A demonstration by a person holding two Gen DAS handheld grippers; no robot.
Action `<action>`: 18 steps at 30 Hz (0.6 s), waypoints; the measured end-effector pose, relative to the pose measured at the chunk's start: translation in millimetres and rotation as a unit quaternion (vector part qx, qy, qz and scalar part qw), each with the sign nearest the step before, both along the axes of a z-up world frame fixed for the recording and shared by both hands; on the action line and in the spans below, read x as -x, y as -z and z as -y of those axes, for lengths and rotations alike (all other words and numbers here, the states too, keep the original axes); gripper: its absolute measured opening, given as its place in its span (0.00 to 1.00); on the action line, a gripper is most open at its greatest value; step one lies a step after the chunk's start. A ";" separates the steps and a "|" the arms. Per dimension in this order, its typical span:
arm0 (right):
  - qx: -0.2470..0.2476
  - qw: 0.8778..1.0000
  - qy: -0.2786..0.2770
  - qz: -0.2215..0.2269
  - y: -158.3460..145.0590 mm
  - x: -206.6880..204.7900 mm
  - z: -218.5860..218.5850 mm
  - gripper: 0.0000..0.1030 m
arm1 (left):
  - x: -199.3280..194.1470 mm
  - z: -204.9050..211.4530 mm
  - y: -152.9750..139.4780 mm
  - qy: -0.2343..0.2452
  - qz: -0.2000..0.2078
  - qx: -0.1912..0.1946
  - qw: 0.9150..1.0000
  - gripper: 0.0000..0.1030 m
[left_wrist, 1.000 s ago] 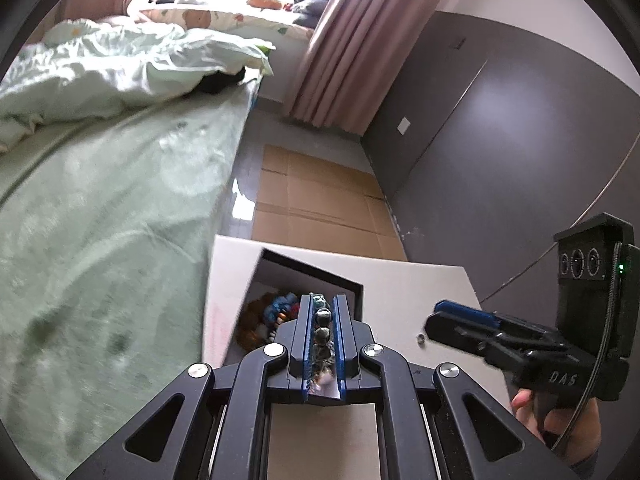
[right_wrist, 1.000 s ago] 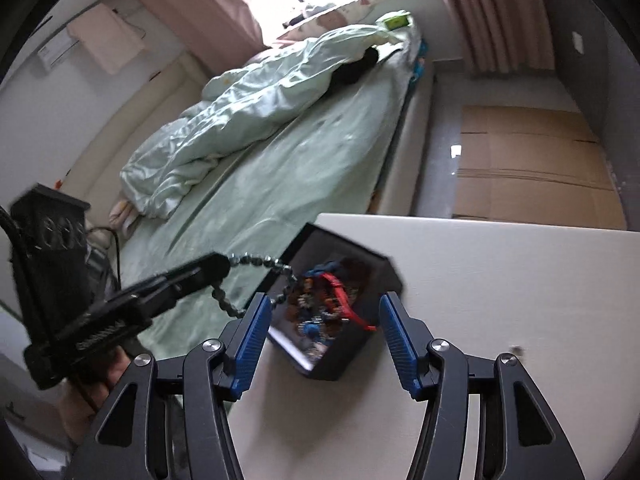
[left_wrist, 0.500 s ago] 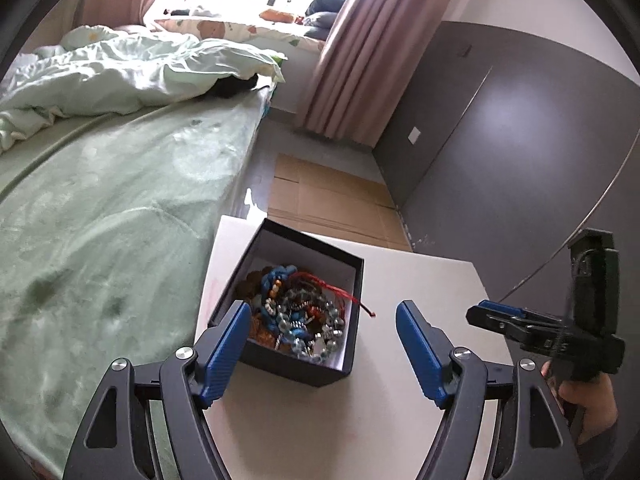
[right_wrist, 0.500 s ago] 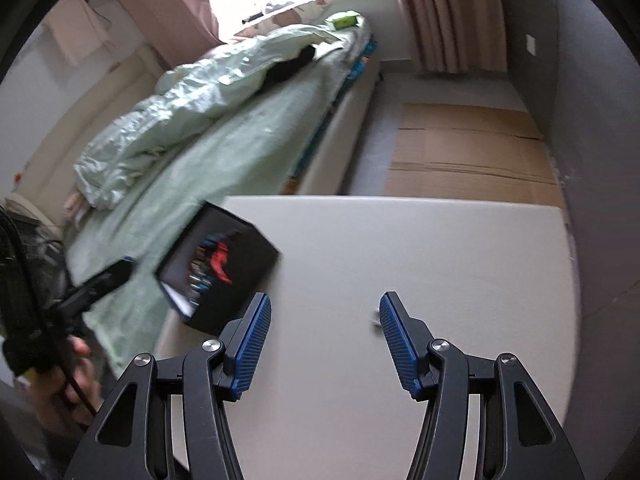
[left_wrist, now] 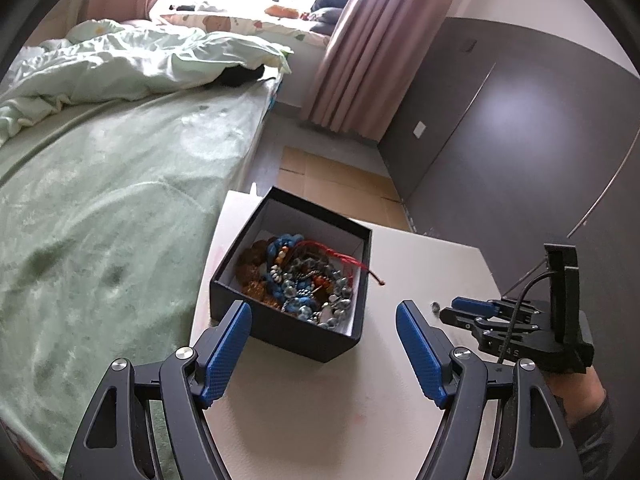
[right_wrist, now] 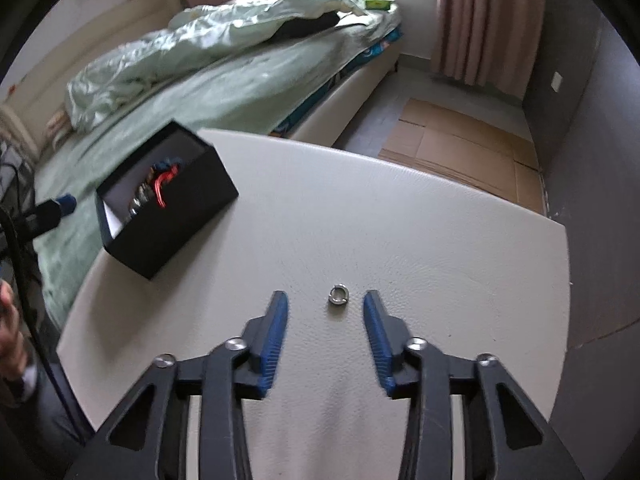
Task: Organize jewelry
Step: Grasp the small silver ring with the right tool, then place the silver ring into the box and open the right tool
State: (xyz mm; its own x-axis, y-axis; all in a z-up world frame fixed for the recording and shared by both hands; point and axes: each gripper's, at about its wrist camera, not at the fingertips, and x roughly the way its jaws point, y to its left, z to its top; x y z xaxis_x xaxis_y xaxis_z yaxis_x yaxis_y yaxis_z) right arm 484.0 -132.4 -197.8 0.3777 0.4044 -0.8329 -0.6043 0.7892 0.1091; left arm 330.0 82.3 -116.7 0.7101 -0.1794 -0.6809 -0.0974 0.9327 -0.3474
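Observation:
An open black box [left_wrist: 280, 332] full of mixed bead bracelets and a red cord stands on the white table [left_wrist: 320, 408]. My left gripper [left_wrist: 324, 314] is open just in front of the box, nothing between its blue pads. A small silver ring [right_wrist: 338, 294] lies on the table [right_wrist: 400, 208]. My right gripper [right_wrist: 325, 296] hovers low over it, jaws closing, with the ring between the fingertips and untouched. In the left wrist view the ring [left_wrist: 435, 306] sits right at the right gripper [left_wrist: 448, 309] tips. The box [right_wrist: 176, 216] is at the left.
A bed with a pale green cover [left_wrist: 100, 200] runs along the table's left edge. Dark grey wall panels [left_wrist: 520, 140] stand on the right. Flattened cardboard [right_wrist: 460, 144] lies on the floor beyond the table. A person's hand [left_wrist: 576, 392] holds the right gripper.
My left gripper opened and let a grey bead bracelet drop into the box, then drew back. My right gripper swung from the box to the ring, sank toward the table and narrowed its jaws.

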 end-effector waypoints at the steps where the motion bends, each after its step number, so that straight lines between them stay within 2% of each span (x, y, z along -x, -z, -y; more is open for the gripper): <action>1: 0.003 1.000 -0.004 0.000 1.9 -0.2 -0.6 0.29 | 0.4 -0.1 0.4 0.000 0.001 -0.003 1.000 0.73; 11: 0.046 0.999 -0.010 0.019 14.8 -7.4 -9.5 0.28 | 0.0 0.6 3.7 0.007 0.001 -0.013 1.000 0.73; 14: 0.055 0.998 -0.016 0.031 14.8 -6.1 -14.4 0.23 | -0.5 0.2 4.2 0.007 0.001 -0.014 1.000 0.73; 16: 0.057 0.998 -0.026 0.033 15.3 -5.3 -17.5 0.14 | -0.5 -0.4 4.4 0.006 0.000 -0.014 1.000 0.73; 18: 0.068 0.997 -0.027 0.037 15.1 -4.5 -21.6 0.14 | -0.7 -1.2 4.7 0.005 -0.001 -0.013 1.000 0.73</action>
State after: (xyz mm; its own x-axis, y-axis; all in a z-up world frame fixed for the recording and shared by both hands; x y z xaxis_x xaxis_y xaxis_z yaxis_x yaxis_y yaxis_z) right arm 488.6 -110.8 -212.9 0.4205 0.3106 -0.8525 -0.6484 0.7601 -0.0429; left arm 330.7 83.5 -121.4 0.7066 -0.1690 -0.6871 -0.0885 0.9423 -0.3228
